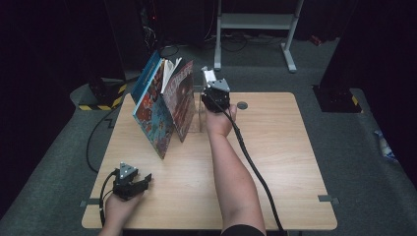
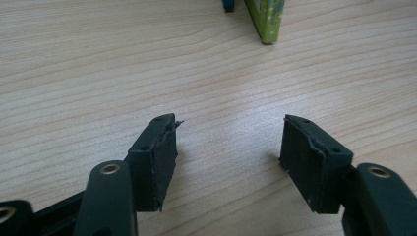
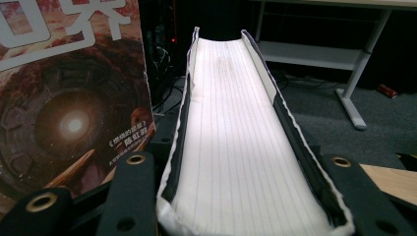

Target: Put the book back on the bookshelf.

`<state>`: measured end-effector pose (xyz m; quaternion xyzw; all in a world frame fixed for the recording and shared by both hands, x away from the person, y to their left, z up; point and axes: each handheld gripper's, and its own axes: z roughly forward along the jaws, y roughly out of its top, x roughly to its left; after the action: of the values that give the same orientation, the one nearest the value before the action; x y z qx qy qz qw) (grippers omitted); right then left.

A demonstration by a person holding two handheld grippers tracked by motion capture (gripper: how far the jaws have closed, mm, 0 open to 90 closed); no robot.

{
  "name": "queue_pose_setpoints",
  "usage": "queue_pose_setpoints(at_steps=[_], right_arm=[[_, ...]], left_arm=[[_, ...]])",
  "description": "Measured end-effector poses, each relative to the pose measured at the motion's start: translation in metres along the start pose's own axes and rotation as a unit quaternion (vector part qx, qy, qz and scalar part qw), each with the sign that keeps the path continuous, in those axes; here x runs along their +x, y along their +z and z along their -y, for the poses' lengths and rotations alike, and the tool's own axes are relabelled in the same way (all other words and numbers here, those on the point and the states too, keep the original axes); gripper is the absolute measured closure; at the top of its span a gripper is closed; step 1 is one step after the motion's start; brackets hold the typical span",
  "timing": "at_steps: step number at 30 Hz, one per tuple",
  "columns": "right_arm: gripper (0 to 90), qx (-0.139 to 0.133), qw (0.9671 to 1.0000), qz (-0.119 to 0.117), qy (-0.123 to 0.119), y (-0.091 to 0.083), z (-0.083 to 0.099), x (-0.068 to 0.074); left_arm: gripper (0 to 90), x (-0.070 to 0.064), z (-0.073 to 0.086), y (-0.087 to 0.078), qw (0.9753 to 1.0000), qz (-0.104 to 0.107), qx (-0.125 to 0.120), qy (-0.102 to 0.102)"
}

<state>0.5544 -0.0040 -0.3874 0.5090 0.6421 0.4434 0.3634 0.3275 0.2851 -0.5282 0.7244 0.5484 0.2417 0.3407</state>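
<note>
My right gripper (image 1: 215, 93) is at the back middle of the wooden table (image 1: 275, 147), shut on an upright book (image 1: 209, 76). Between its jaws the right gripper (image 3: 236, 162) shows that book's white page edges (image 3: 236, 113) and dark cover. To its left, a red-covered book (image 1: 179, 98) and a blue-covered book (image 1: 147, 105) lean together on end. The red cover (image 3: 69, 108) carries a glowing tunnel picture. My left gripper (image 1: 142, 181) rests at the front left, open (image 2: 228, 142) over bare wood, with a green book corner (image 2: 265, 22) farther ahead.
A round cable hole (image 1: 242, 105) lies in the table just right of my right hand. Behind the table stands a white desk frame (image 1: 255, 22), and a yellow-and-black striped base (image 1: 101, 98) sits on the floor at the back left. Grey carpet surrounds the table.
</note>
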Motion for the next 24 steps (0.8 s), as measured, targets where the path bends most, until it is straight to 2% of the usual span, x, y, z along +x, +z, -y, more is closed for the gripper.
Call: queue_pose_setpoints(at_steps=[8, 12, 21, 24], right_arm=[[53.2, -0.006, 0.9999, 0.012, 0.002, 0.0019, 0.0025, 0.0026], [53.1, -0.015, 0.9996, 0.022, 0.011, 0.001, 0.007, 0.0047], [51.8, -0.015, 0.9997, 0.019, 0.01, -0.0011, 0.0095, 0.0038], [49.5, -0.009, 0.9999, 0.009, 0.01, -0.0012, 0.0087, 0.0014]], left_arm=[[38.7, -0.0002, 0.0001, -0.0001, 1.0, 0.0, 0.0, 0.0], [38.6, -0.0001, 0.0001, -0.0002, 1.0, 0.001, 0.0, 0.0], [38.6, -0.0006, 0.0002, -0.0002, 1.0, 0.0, 0.0, 0.001], [38.6, -0.0006, 0.0002, -0.0002, 1.0, 0.0, 0.0, 0.001]])
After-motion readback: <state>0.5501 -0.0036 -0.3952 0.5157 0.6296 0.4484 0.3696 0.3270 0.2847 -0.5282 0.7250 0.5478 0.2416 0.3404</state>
